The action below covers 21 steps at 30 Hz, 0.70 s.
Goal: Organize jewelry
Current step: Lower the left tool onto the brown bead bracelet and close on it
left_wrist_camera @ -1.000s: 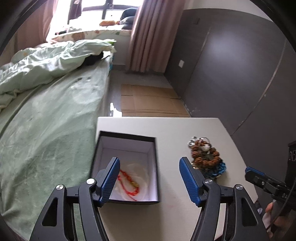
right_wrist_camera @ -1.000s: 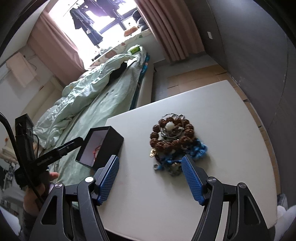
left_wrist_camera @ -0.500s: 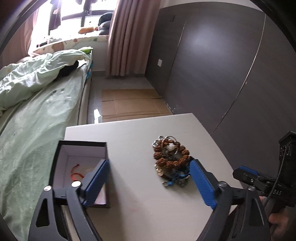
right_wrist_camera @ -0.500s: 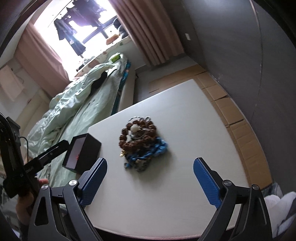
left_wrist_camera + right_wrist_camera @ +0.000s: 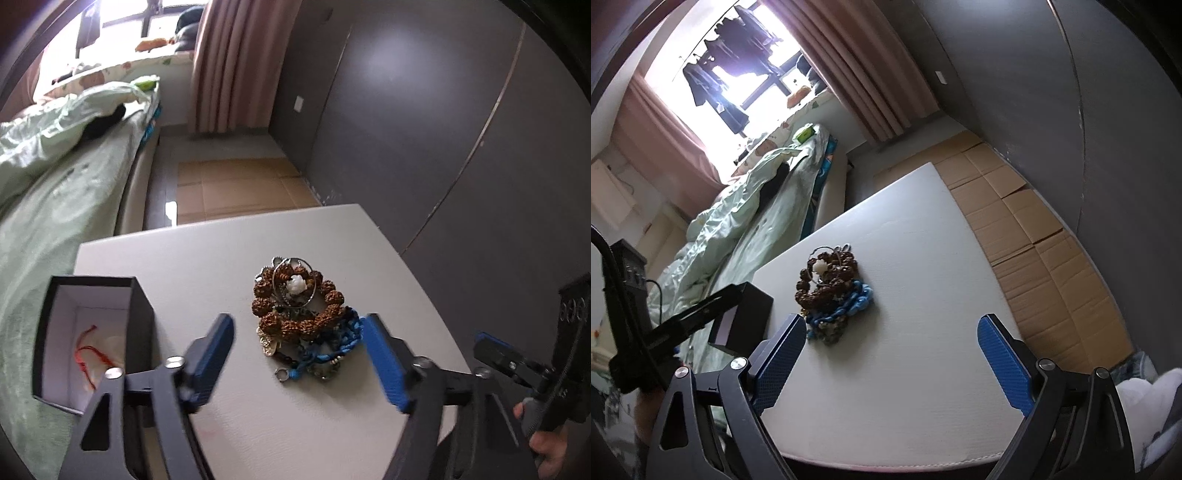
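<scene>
A pile of jewelry [image 5: 301, 314] lies mid-table: a brown bead bracelet with a white bead, a blue braided cord, a thin silver ring and small metal charms. It also shows in the right wrist view [image 5: 833, 291]. A black box [image 5: 88, 339] with a white lining stands at the table's left edge and holds a red cord [image 5: 90, 356]. My left gripper [image 5: 299, 350] is open and empty, its fingers straddling the near side of the pile. My right gripper [image 5: 892, 354] is open wide and empty, above the table to the right of the pile.
The white table [image 5: 923, 258] stands beside a bed with green bedding [image 5: 55, 192] on its left. Flattened cardboard [image 5: 1027, 236] covers the floor along a dark grey wall on the right. The right gripper's tip [image 5: 495, 349] shows at the table's right edge.
My left gripper has swung right from over the box to the jewelry pile. My right gripper has opened wider and drawn back to the right of the pile.
</scene>
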Tool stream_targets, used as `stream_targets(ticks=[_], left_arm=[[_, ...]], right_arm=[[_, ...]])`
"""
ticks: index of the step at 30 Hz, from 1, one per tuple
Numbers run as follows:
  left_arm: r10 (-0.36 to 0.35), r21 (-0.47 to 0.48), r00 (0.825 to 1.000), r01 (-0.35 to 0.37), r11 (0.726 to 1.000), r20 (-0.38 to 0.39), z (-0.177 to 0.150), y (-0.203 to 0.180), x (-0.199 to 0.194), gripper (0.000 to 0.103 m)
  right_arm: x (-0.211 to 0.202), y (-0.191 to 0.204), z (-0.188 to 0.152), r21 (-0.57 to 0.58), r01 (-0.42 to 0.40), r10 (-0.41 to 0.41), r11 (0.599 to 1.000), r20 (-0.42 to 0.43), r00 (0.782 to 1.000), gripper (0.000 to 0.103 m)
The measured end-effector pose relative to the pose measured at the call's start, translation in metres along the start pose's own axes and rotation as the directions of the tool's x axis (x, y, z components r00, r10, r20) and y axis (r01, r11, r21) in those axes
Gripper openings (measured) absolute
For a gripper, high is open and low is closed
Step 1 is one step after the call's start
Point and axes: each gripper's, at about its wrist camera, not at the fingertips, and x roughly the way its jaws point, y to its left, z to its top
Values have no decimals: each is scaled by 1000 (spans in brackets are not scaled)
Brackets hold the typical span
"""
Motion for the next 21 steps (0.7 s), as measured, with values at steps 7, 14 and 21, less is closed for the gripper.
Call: stream_targets(ticks=[7,14,21], left_arm=[[34,11,999,-34,999,-32,11,3,28,55],[50,-52,993,-56,997,-105,9,21,58,47],[-5,-152,987,-20,988,-163,6,38,81,28]], right_arm=[[5,-9,-1,13,-10,10,1000,-2,1000,93],[13,-15,0,24,-25,26,999,-13,1000,90],[20,-23,-2,43,-27,28,999,-27,999,90]])
